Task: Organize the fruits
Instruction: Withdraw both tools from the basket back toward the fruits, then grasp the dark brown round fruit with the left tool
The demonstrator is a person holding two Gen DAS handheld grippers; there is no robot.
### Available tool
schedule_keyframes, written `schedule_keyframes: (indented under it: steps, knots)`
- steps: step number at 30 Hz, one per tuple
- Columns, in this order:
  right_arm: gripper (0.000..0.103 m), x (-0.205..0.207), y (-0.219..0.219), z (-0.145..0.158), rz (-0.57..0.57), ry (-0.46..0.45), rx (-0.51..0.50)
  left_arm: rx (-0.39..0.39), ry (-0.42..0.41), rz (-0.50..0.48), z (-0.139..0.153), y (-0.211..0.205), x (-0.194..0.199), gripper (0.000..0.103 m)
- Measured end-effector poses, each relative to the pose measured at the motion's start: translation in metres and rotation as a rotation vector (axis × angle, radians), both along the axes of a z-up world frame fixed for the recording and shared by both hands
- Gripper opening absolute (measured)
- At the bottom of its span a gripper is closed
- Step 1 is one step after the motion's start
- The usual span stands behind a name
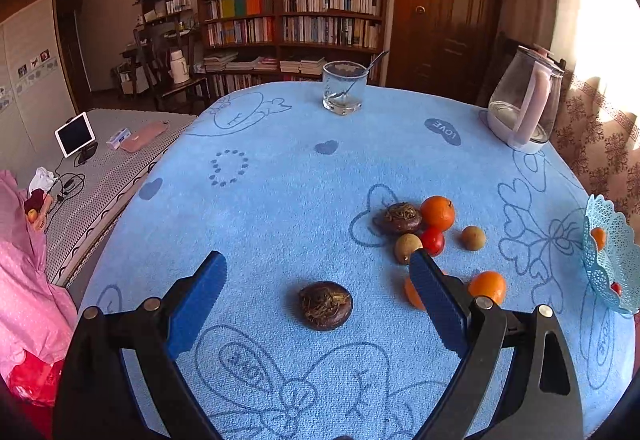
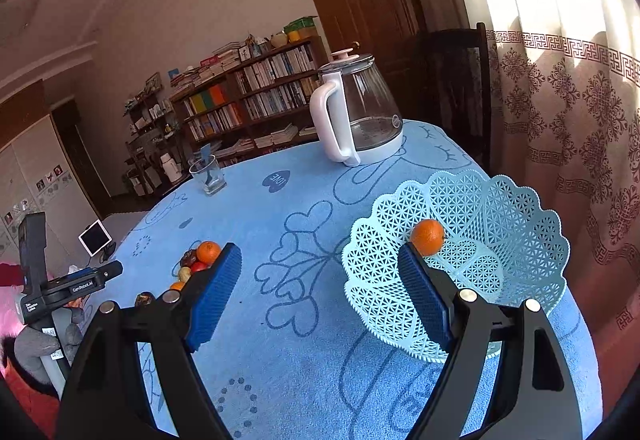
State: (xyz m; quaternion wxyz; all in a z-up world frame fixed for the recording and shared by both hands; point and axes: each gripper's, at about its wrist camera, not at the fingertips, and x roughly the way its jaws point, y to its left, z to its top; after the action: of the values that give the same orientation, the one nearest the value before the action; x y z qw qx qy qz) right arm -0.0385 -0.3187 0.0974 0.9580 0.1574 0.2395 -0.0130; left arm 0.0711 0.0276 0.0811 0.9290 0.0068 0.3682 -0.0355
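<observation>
My left gripper [image 1: 318, 260] is open and empty, hovering over a dark brown water chestnut [image 1: 325, 305] that lies on the blue cloth between its fingers. Beyond it lies a cluster: a second water chestnut [image 1: 398, 218], an orange [image 1: 438, 213], a red tomato [image 1: 433, 241], two tan longans [image 1: 407, 248] [image 1: 473, 238] and two more oranges [image 1: 488, 286] [image 1: 413, 294]. My right gripper [image 2: 320, 260] is open and empty beside the light blue lattice basket [image 2: 516, 236], which holds an orange [image 2: 428, 237]. The basket edge also shows in the left wrist view [image 1: 612, 260].
A glass with a spoon [image 1: 344, 87] stands at the table's far side and a glass kettle with a pink handle [image 1: 524, 104] at the far right. A bed with a tablet [image 1: 75, 134] lies left of the table. A curtain [image 2: 568, 112] hangs on the right.
</observation>
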Motion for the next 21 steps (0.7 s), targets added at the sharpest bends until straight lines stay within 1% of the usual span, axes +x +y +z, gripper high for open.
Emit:
schedule_keyframes:
  steps: [6,11,19,21]
  knots:
    - [0.082,0.005,0.008,-0.006,0.021,0.023,-0.006,-0.005,0.078,0.016,-0.029,0.004,0.012,0.092]
    - [0.082,0.009,0.013,-0.013,0.034,0.041,-0.01,-0.009,0.127,0.012,-0.046,0.003,0.021,0.084]
    - [0.082,0.015,0.021,-0.024,0.055,0.072,-0.018,-0.021,0.194,-0.01,-0.068,-0.004,0.029,0.063]
    - [0.082,0.017,0.023,-0.027,0.06,0.081,-0.019,-0.012,0.19,-0.004,-0.071,-0.005,0.03,0.062]
